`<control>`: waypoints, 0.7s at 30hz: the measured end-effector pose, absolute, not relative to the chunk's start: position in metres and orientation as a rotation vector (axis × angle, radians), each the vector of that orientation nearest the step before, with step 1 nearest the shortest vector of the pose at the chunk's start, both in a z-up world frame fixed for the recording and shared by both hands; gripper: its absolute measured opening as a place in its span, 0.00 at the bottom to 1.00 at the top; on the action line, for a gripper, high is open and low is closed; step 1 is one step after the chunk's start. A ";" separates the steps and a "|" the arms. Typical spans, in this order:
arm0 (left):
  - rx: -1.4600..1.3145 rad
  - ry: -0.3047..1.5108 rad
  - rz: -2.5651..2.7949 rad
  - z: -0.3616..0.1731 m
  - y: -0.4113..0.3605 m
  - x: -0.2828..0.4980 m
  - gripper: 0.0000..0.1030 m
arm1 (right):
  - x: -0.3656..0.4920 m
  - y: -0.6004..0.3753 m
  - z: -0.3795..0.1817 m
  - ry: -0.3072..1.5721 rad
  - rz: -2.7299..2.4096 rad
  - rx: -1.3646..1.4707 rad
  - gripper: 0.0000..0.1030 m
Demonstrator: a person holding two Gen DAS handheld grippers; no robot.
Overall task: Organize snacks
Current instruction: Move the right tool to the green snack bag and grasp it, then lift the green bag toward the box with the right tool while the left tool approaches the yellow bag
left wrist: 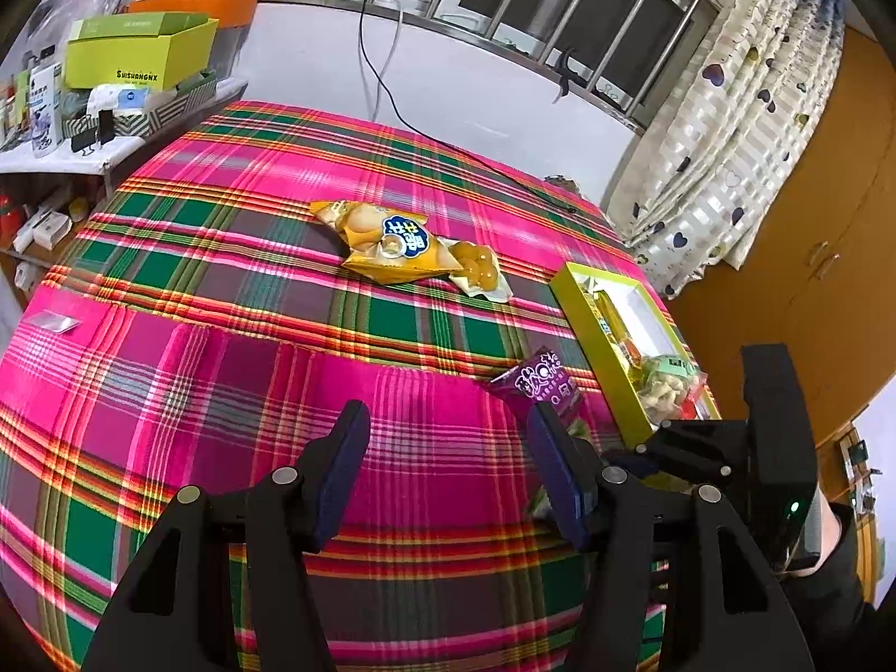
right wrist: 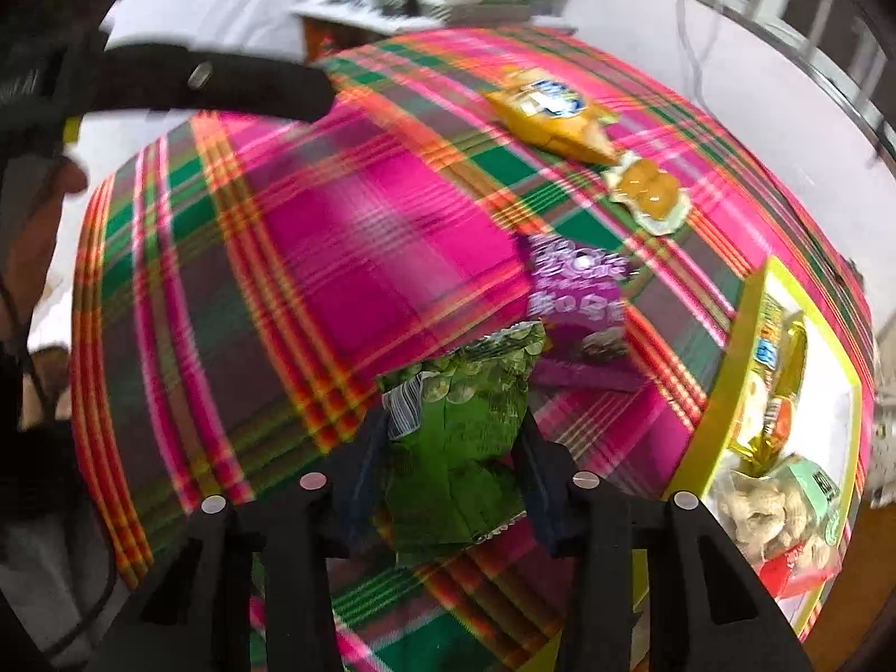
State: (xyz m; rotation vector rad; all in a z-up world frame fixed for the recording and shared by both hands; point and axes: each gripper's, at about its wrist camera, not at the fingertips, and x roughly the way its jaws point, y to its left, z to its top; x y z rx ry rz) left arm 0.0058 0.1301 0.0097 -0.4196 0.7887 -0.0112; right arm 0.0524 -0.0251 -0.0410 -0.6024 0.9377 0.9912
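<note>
From your left wrist view, your left hand-held gripper [left wrist: 448, 470] hangs with jaws apart and empty over the plaid-covered desk [left wrist: 224, 302]; the yellow snack bag [left wrist: 386, 243] and a clear pack of buns [left wrist: 481, 274] lie far out, unsorted, and the purple packet [left wrist: 540, 386] sits just beside the green box [left wrist: 593, 330], which already holds several snacks. From your right wrist view, your right hand-held gripper [right wrist: 448, 476] has the green packet [right wrist: 459, 425] between its jaws; the blur hides whether the pads press on it.

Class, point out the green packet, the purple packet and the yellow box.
green packet [right wrist: 456, 448], right wrist view, its crumpled middle.
purple packet [right wrist: 577, 291], right wrist view, its printed front.
yellow box [left wrist: 593, 353], left wrist view, its near wall.
</note>
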 end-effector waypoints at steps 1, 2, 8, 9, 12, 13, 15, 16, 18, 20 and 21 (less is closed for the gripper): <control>-0.423 0.788 -0.013 0.009 0.131 0.007 0.58 | 0.054 -0.028 -0.039 0.936 0.983 -0.567 0.38; -0.425 0.787 -0.014 0.009 0.131 0.007 0.58 | 0.055 -0.031 -0.037 0.934 0.973 -0.540 0.38; -0.435 0.798 -0.013 0.008 0.131 0.013 0.58 | 0.057 -0.050 -0.019 0.896 0.935 -0.385 0.37; -0.439 0.803 -0.014 0.007 0.131 0.015 0.58 | 0.057 -0.053 -0.015 0.888 0.926 -0.363 0.37; -0.457 0.850 0.004 0.001 0.132 0.024 0.58 | 0.061 -0.066 -0.004 0.865 0.891 -0.287 0.37; -0.467 0.871 0.016 -0.002 0.133 0.027 0.58 | 0.063 -0.068 -0.002 0.863 0.883 -0.269 0.37; -0.490 0.882 0.013 -0.005 0.135 0.031 0.58 | 0.070 -0.076 0.001 0.866 0.861 -0.213 0.37; -0.500 0.881 0.010 -0.005 0.136 0.033 0.58 | 0.073 -0.082 0.004 0.865 0.847 -0.183 0.37; -0.503 0.876 0.009 -0.004 0.136 0.036 0.58 | 0.075 -0.088 0.008 0.858 0.830 -0.158 0.37; -0.490 0.872 0.020 -0.002 0.136 0.040 0.58 | 0.077 -0.094 0.015 0.840 0.816 -0.135 0.37; -0.482 0.872 0.025 -0.001 0.135 0.043 0.58 | 0.076 -0.096 0.017 0.835 0.814 -0.131 0.37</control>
